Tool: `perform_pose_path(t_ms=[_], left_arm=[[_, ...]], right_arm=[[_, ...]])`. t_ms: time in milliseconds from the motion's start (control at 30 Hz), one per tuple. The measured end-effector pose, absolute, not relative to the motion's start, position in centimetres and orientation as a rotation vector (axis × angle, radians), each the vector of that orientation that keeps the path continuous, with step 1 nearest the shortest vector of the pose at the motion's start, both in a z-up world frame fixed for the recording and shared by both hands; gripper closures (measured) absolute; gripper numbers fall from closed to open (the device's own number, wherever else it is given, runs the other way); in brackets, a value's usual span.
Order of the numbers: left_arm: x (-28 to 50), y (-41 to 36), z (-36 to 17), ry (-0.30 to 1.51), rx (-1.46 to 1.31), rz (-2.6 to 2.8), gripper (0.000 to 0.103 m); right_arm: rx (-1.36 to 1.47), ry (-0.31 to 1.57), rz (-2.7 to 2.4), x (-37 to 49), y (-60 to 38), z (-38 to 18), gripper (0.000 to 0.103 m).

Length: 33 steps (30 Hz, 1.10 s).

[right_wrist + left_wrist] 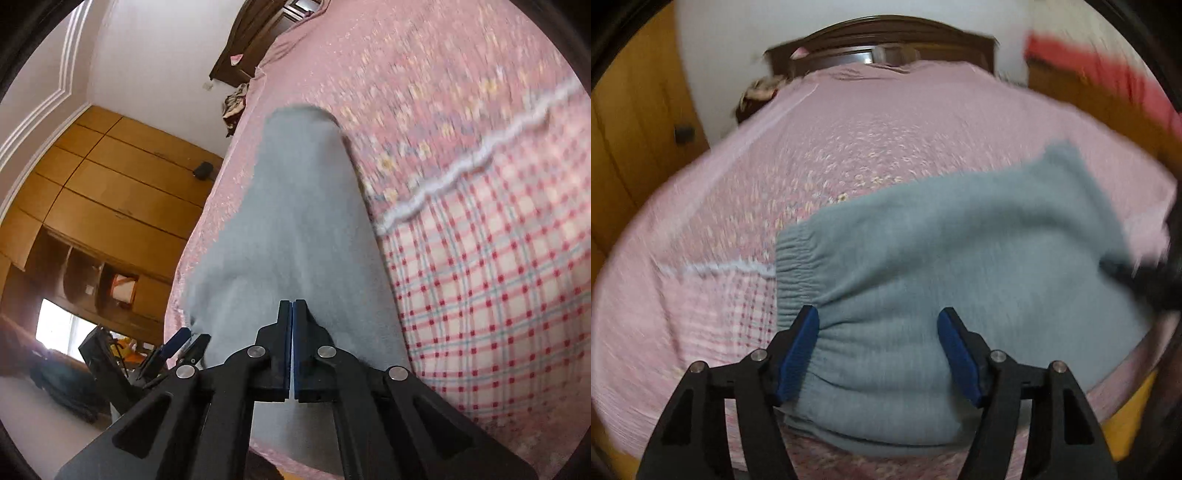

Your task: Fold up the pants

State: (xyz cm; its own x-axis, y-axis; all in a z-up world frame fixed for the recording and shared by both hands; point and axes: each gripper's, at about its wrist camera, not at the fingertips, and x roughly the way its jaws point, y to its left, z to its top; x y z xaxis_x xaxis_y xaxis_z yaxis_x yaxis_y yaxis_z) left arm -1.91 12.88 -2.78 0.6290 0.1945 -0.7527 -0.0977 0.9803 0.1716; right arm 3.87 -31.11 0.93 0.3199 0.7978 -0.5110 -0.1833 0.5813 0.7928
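Observation:
Grey-blue pants [960, 251] lie folded lengthwise on a pink bedspread [812, 147], the gathered elastic waistband at their left end. My left gripper [877, 317] is open, its blue pads [799, 350] set wide apart over the near waistband corner with cloth lying under and between them. In the right wrist view the pants [295, 221] run away from the camera as a long strip. There my right gripper [293, 304] is shut, pads together just above the cloth, and I see nothing pinched between them. It also shows as a dark blur [1145, 280] at the pants' right end.
The bedspread [480, 110] has a checked panel and a white lace strip. A dark wooden headboard [886, 33] stands at the far end. A wooden wardrobe [110, 184] lines the wall beside the bed. A blurred red thing [1108, 74] shows at upper right.

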Motion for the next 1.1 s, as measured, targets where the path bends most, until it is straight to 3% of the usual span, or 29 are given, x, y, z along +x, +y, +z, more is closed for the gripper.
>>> perform_pose_path(t_ms=[167, 267, 400, 633, 833, 1033, 1100], left_arm=[[-0.6, 12.6, -0.5, 0.854, 0.006, 0.028, 0.03], [2.1, 13.4, 0.4, 0.821, -0.119, -0.077, 0.026], [5.1, 15.0, -1.3, 0.882, -0.197, -0.088, 0.026], [4.6, 16.1, -3.6, 0.844, -0.192, -0.178, 0.027], [3.6, 12.9, -4.7, 0.812, -0.024, -0.126, 0.017], [3.6, 12.6, -4.9, 0.808, -0.039, -0.128, 0.013], [3.4, 12.9, -4.7, 0.812, -0.101, -0.131, 0.006]], right_arm=[[0.656, 0.962, 0.85, 7.1, -30.6, 4.4, 0.099], [0.706, 0.982, 0.979, 10.6, -30.4, 3.4, 0.099], [0.778, 1.074, 0.881, 14.8, -32.0, -1.3, 0.103], [0.83, 0.965, 0.905, 16.6, -32.9, 0.9, 0.101], [0.648, 1.091, 1.004, 19.0, -28.9, -0.8, 0.103], [0.715, 1.009, 0.912, 17.8, -31.1, 0.2, 0.1], [0.718, 0.986, 0.938, 16.6, -31.1, 0.4, 0.1]])
